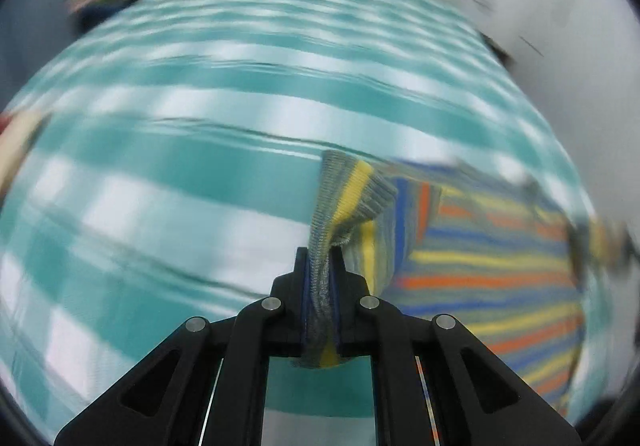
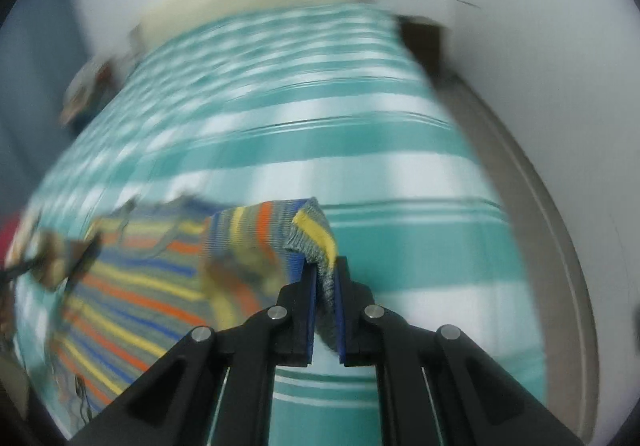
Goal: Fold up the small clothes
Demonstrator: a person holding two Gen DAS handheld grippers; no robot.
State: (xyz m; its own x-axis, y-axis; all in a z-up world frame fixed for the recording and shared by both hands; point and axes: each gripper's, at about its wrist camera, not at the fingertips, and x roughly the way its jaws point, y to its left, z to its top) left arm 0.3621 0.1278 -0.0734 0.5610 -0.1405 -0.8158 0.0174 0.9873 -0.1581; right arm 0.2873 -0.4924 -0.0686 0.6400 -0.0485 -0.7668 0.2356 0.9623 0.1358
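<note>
striped knit garment [image 1: 480,270]: grey with yellow, orange and blue bands, spread at lower right of the left wrist view, lower left of the right wrist view, on a teal-and-white striped bedcover [image 1: 168,173]. left gripper [image 1: 320,258]: jaws clamped on a bunched corner. right gripper [image 2: 325,266]: jaws clamped on another corner. both views motion-blurred.

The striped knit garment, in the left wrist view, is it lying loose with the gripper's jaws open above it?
No, the left gripper is shut on an edge of the striped knit garment, with the fabric pinched between its jaws.
</note>
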